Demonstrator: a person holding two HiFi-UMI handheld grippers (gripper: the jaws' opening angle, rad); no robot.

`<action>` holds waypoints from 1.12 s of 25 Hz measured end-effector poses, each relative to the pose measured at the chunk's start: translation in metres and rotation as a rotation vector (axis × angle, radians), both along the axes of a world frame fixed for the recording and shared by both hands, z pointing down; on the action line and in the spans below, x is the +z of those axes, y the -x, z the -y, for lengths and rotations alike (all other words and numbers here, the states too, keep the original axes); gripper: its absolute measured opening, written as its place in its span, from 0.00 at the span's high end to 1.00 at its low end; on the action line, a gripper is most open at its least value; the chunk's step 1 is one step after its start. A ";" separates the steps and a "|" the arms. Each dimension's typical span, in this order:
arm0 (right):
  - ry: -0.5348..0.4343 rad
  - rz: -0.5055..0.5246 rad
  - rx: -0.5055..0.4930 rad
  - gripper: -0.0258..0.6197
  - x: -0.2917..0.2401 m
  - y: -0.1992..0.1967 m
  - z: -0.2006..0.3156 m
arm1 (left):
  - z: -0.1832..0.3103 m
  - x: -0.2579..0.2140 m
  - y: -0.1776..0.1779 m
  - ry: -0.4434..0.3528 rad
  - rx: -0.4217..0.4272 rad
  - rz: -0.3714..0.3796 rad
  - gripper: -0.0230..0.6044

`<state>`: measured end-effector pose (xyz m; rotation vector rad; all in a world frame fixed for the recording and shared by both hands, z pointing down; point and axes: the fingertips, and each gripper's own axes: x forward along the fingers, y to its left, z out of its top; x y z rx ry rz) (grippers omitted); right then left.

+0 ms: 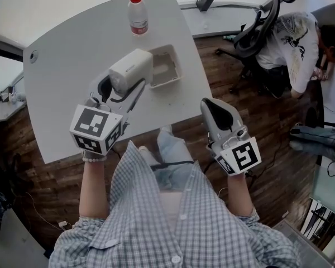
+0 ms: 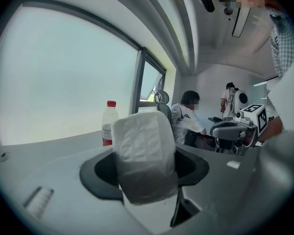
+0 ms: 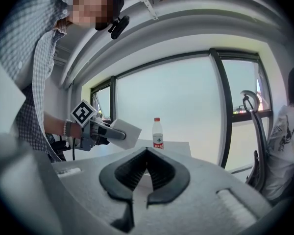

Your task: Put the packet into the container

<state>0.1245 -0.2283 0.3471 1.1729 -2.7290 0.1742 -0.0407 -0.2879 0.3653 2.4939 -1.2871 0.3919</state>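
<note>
One table (image 1: 67, 60) bears the open container (image 1: 166, 67). The packet (image 1: 130, 70) hangs above the tabletop at the container's left rim, clamped in the left gripper (image 2: 144, 170). Best to carry it squarely over the opening, sink low, then release so it lands flat inside. The right gripper (image 3: 146, 160), closed on nothing, hangs off the table's edge. A bottle (image 1: 137, 14) stands behind the container, apart from it; nothing blocks the way.
</note>
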 end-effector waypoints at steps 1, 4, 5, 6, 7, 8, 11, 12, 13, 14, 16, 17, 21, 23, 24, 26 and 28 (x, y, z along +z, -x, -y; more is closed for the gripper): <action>0.002 0.002 0.001 0.96 0.001 -0.001 0.001 | 0.004 0.001 -0.004 0.000 0.007 -0.001 0.52; 0.010 0.003 0.006 0.96 0.001 -0.006 0.004 | 0.013 0.007 -0.013 0.012 0.024 0.006 0.52; 0.012 0.002 0.008 0.96 0.002 -0.007 0.006 | 0.016 0.009 -0.016 0.019 0.029 0.010 0.52; 0.012 0.003 0.010 0.96 0.002 -0.009 0.007 | 0.019 0.012 -0.018 0.026 0.032 0.012 0.52; 0.012 0.003 0.011 0.96 0.002 -0.010 0.009 | 0.022 0.015 -0.020 0.035 0.034 0.013 0.52; 0.012 0.002 0.011 0.96 0.003 -0.011 0.009 | 0.024 0.018 -0.022 0.043 0.036 0.014 0.52; 0.021 -0.001 0.014 0.96 0.006 -0.014 0.010 | 0.030 0.029 -0.027 0.069 0.038 0.024 0.52; 0.026 -0.002 0.017 0.96 0.007 -0.016 0.011 | 0.031 0.032 -0.029 0.079 0.039 0.027 0.52; 0.030 -0.003 0.019 0.96 0.008 -0.017 0.011 | 0.033 0.036 -0.031 0.088 0.040 0.029 0.52; 0.034 -0.003 0.020 0.96 0.009 -0.018 0.011 | 0.034 0.039 -0.033 0.098 0.043 0.033 0.52; 0.040 -0.004 0.023 0.96 0.011 -0.020 0.011 | 0.036 0.046 -0.038 0.117 0.053 0.047 0.52; 0.041 -0.005 0.024 0.96 0.011 -0.021 0.010 | 0.036 0.049 -0.040 0.127 0.057 0.054 0.52; 0.045 -0.002 0.029 0.96 0.013 -0.025 0.012 | 0.041 0.067 -0.043 0.156 0.061 0.096 0.52; 0.050 -0.003 0.029 0.96 0.016 -0.026 0.013 | 0.046 0.074 -0.044 0.156 0.058 0.112 0.52; 0.053 -0.005 0.029 0.96 0.017 -0.026 0.014 | 0.048 0.076 -0.046 0.160 0.059 0.116 0.52; 0.059 -0.009 0.029 0.96 0.019 -0.027 0.013 | 0.049 0.080 -0.050 0.178 0.066 0.124 0.52; 0.060 -0.012 0.029 0.96 0.019 -0.027 0.012 | 0.050 0.086 -0.052 0.197 0.068 0.142 0.52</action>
